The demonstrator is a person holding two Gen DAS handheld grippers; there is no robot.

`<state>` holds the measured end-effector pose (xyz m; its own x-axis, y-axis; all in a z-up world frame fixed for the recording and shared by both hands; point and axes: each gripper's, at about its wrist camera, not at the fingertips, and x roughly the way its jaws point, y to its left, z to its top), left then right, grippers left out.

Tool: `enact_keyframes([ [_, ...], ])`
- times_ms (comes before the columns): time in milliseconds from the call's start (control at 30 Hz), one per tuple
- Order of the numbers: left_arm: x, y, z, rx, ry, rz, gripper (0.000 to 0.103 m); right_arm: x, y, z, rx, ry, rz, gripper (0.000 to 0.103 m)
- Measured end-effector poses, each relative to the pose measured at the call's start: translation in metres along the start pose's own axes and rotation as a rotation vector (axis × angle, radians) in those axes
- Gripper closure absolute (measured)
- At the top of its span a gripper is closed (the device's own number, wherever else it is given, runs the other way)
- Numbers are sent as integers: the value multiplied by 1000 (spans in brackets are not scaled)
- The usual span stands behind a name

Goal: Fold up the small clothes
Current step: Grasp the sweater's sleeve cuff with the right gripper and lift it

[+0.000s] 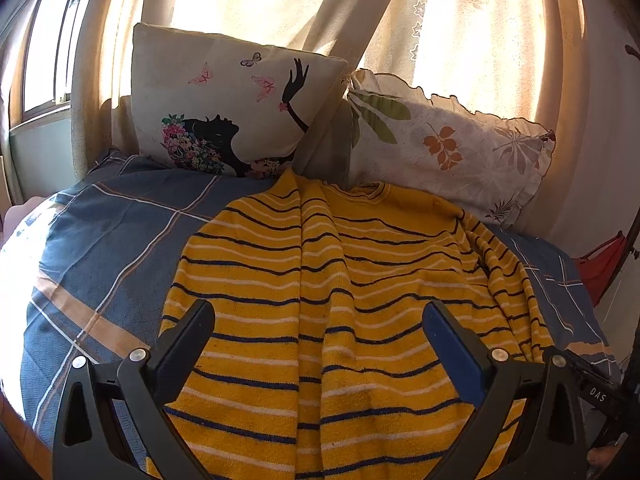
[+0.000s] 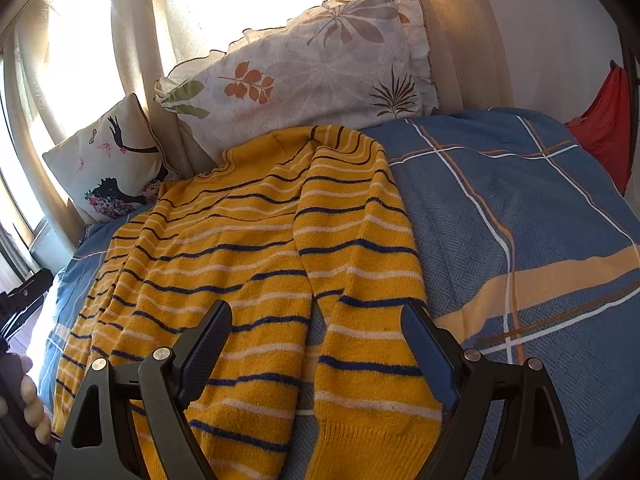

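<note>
Sweater [image 1: 320, 300] spread on bed, sleeve [image 2: 372, 320] (lower centre) laid alongside. Left gripper [image 1: 320, 344], right gripper [image 2: 320, 344]: fingers spread, empty. Next, likely: pinch sleeve, fold inward.

A home bedroom: bed [image 1: 100, 240], pillows [image 1: 440, 148], sunlit curtained window [image 1: 256, 0].

- The yellow sweater [image 1: 320, 288] with dark blue and white stripes lies spread on the blue checked bedcover [image 1: 100, 240], its neck toward the pillows.
- Its one sleeve [image 2: 360, 280] is folded over the body, cuff toward the camera.
</note>
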<state>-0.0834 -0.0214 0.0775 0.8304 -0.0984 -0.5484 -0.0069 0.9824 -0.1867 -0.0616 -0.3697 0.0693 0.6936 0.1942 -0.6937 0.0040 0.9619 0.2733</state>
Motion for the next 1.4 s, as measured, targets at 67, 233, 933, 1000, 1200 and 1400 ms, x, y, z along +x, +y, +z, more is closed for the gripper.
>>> enact_keyframes([
  [67,-2,5,0,-13,-7,-9,0,-4,-5,-6,5,10,-16,13],
  [233,2,16,1,-37,6,6,0,-3,-23,-19,37,55,-30,13],
  [933,10,23,7,-72,29,3,0,-65,-147,68,220,-147,-187,88],
  [1000,8,32,10,-90,22,10,0,-59,-176,85,274,-127,-259,88],
  [1200,-2,67,18,-143,-12,51,0,-31,-177,132,319,-31,-244,88],
  [1400,-7,101,20,-193,-25,80,0,16,-36,180,76,51,24,89],
])
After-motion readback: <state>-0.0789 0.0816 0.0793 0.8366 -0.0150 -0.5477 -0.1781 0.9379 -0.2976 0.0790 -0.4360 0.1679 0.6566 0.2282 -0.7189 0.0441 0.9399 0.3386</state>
